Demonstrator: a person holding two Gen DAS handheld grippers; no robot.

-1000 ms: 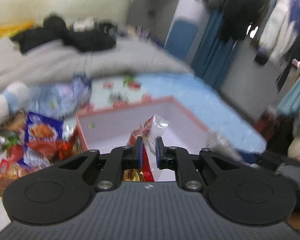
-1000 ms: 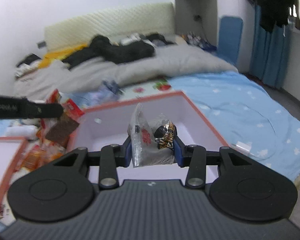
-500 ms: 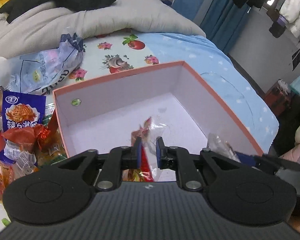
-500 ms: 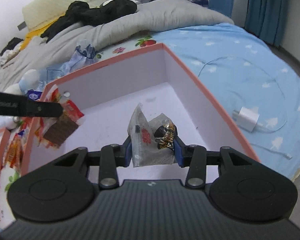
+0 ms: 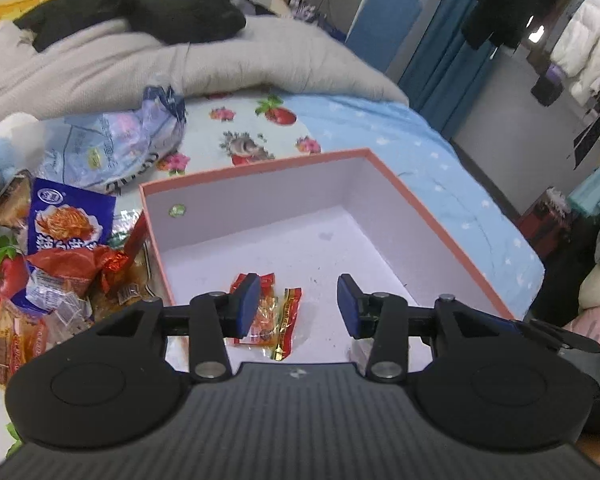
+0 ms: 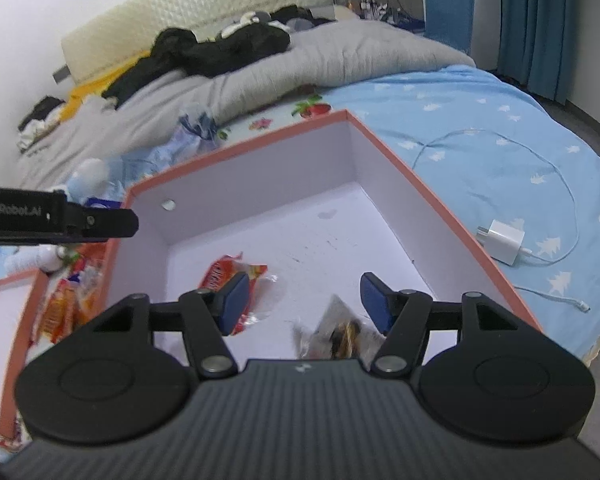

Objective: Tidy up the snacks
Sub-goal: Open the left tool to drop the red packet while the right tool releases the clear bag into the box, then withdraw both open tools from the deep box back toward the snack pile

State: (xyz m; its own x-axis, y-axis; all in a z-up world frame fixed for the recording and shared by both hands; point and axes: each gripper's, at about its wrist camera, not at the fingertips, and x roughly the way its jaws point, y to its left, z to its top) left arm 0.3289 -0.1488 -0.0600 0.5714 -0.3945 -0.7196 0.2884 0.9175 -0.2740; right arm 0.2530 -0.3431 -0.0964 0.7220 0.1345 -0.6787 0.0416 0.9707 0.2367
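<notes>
A large shallow cardboard box with a salmon-pink rim and pale lilac inside (image 5: 412, 196) sits on a blue star-print bedsheet (image 6: 480, 132). The left gripper (image 5: 298, 305) hangs over the near part of the box, jaws spread wide and holding nothing. Below it, a red-and-orange clear-plastic snack packet (image 5: 270, 312) lies flat on the box floor, close to the left wall.

The right gripper (image 6: 306, 300) is also spread apart and empty. Under its right finger lies a crinkled clear wrapper with a dark, gold-striped sweet (image 6: 340, 338), blurred, near the front of the box. Most of the floor toward the far corner is bare.

Outside the left wall, a heap of loose snack packets (image 5: 60, 264) crowds the rim — a white charger plug with its cable (image 6: 502, 240) lies just beyond the right wall.
</notes>
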